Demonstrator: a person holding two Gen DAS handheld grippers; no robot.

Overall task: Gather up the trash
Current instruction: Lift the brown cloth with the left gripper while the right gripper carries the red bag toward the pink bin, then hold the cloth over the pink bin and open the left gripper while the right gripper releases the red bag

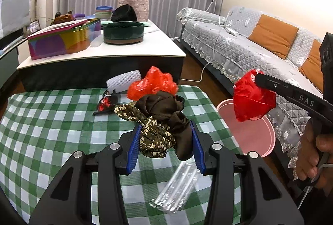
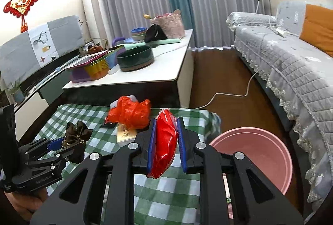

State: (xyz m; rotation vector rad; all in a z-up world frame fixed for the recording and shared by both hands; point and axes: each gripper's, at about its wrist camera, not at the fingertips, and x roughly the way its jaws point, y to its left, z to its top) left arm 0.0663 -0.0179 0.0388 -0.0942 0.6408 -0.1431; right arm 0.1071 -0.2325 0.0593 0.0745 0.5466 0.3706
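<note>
Right gripper (image 2: 165,141) fingers clamped on red bag (image 2: 165,141), near pink bin (image 2: 270,154), not yet dropped. Left gripper (image 1: 164,137) fingers clamped on brown cloth (image 1: 164,121). Orange bag (image 1: 153,83), clear wrapper (image 1: 177,187) left on desk (image 1: 52,121).

Glossy red plastic bag (image 2: 164,141), matt brown cloth (image 1: 164,121)

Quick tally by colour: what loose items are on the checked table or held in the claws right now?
Red plastic bags: 2, one on the table, one in the right claw
Brown patterned cloth: 1, in the left claw
Clear plastic wrapper: 1
Red-and-black wrapper: 1
White foam net: 1
Cream box: 1
Total: 7
</note>
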